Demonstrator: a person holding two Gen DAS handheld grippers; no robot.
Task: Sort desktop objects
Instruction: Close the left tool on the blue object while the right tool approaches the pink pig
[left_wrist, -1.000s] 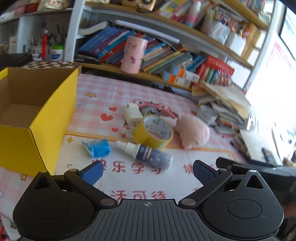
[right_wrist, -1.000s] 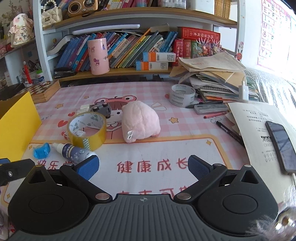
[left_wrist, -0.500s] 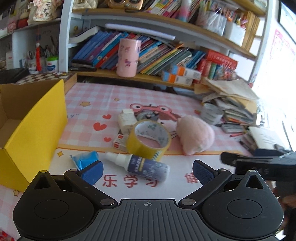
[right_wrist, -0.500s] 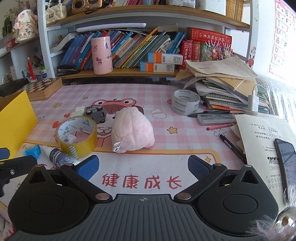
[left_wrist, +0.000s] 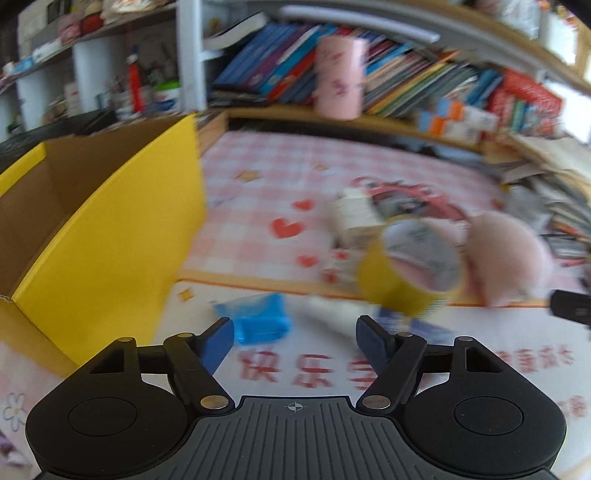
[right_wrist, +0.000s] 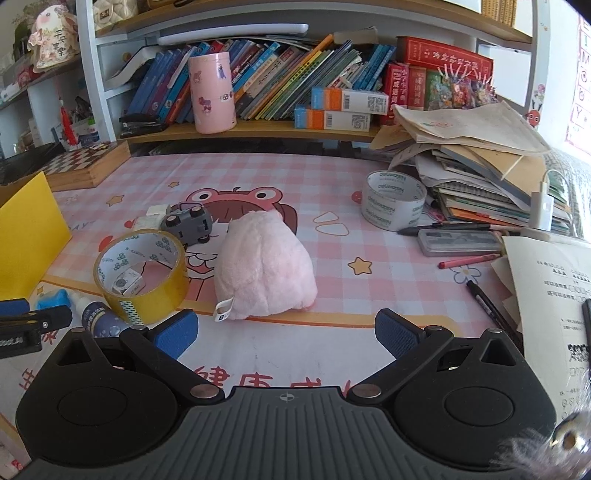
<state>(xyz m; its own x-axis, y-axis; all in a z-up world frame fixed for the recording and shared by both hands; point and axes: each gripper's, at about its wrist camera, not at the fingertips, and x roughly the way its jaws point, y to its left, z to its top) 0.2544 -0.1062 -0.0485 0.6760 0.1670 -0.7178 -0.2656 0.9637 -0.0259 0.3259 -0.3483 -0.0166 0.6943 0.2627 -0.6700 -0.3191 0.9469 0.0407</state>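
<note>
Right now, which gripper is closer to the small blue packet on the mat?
Left. The left gripper hangs just short of the blue packet, jaws open and just closing. The right gripper faces the pink plush, off to the packet's right.

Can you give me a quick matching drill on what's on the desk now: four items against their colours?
Items:
1. plush toy
2. toy car
3. nearer tape roll
4. box wall

Colours:
A. grey
B. plain bright yellow
C. pink
D. translucent yellow-brown

Pairs: 1-C, 2-A, 3-D, 4-B
</note>
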